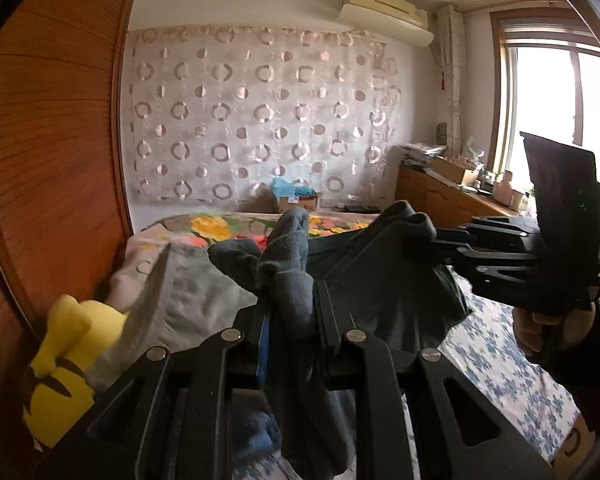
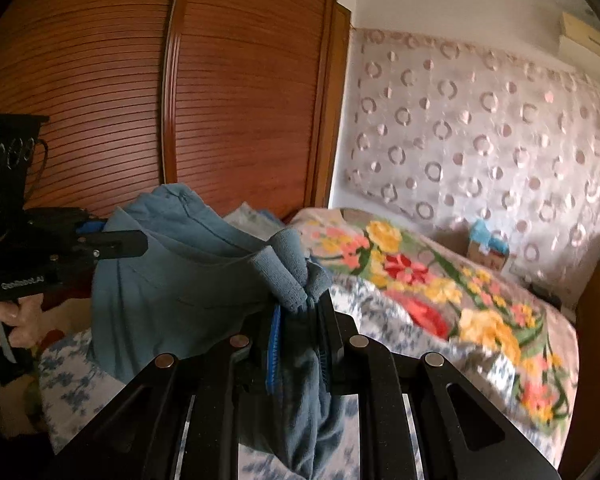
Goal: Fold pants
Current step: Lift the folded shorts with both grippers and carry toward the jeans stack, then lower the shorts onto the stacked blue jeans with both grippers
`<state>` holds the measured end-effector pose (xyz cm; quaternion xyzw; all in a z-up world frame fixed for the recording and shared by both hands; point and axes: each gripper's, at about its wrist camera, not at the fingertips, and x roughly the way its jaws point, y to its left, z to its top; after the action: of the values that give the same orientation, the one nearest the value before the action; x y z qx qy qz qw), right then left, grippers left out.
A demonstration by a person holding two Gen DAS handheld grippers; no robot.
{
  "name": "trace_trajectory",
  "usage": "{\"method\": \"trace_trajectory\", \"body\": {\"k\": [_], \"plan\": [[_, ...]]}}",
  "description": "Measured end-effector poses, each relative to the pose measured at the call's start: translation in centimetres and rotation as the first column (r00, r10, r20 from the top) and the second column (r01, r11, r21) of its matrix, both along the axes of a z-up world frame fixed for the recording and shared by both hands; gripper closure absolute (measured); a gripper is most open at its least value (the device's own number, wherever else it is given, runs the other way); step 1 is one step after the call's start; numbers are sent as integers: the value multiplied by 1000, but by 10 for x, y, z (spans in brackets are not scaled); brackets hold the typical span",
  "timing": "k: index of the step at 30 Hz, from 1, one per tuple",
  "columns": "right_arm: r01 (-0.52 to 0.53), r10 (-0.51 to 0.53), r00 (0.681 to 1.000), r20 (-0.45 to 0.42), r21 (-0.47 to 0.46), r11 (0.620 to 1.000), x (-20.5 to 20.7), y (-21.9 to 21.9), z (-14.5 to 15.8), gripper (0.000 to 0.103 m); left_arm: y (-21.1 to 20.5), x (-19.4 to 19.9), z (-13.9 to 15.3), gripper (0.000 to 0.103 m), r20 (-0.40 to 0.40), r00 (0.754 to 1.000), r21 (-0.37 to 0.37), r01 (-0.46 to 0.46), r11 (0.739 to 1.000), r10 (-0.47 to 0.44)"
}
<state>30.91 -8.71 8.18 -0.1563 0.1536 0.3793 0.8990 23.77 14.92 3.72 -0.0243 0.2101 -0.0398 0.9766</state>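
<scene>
The pants (image 1: 380,280) are grey-blue fleece and hang in the air between my two grippers, above the bed. My left gripper (image 1: 290,312) is shut on a bunched edge of the pants; cloth sticks up past its fingertips. My right gripper (image 2: 300,312) is shut on another bunched edge of the pants (image 2: 172,280). In the left wrist view the right gripper (image 1: 432,246) comes in from the right, clamped on the cloth. In the right wrist view the left gripper (image 2: 136,240) comes in from the left, clamped on the cloth.
The bed (image 1: 512,376) has a blue-flowered sheet and a bright floral blanket (image 2: 440,292). A yellow plush toy (image 1: 64,360) and grey pillow (image 1: 188,296) lie by the wooden wardrobe (image 2: 240,100). A cabinet (image 1: 440,196) stands under the window.
</scene>
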Motion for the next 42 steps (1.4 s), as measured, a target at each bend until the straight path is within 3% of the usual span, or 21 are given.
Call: {"method": "trace_trajectory", "body": {"k": [10,32,37,39,42], "plan": [[-51,60,993,104,-84,995,41,34,1,87,24,13,7,84,11,996,-13,-88,996,88],[-177,183,982,40,-126,976,111,129,-22,87,71,0,-35,79,-72,971,-76,-232,970,227],[-183,188,982,17,-140,973,120,141,-27,87,80,-8,-37,69,-74,963,-97,-267,959,260],[-181,181,983,-11,-127,975,126,142,-27,86,82,-14,-36,56,-60,961,-101,-273,957,268],[-157,154,988,-31,-115,981,132,146,-26,74,82,-16,-34,51,-46,961,-89,-275,957,272]]}}
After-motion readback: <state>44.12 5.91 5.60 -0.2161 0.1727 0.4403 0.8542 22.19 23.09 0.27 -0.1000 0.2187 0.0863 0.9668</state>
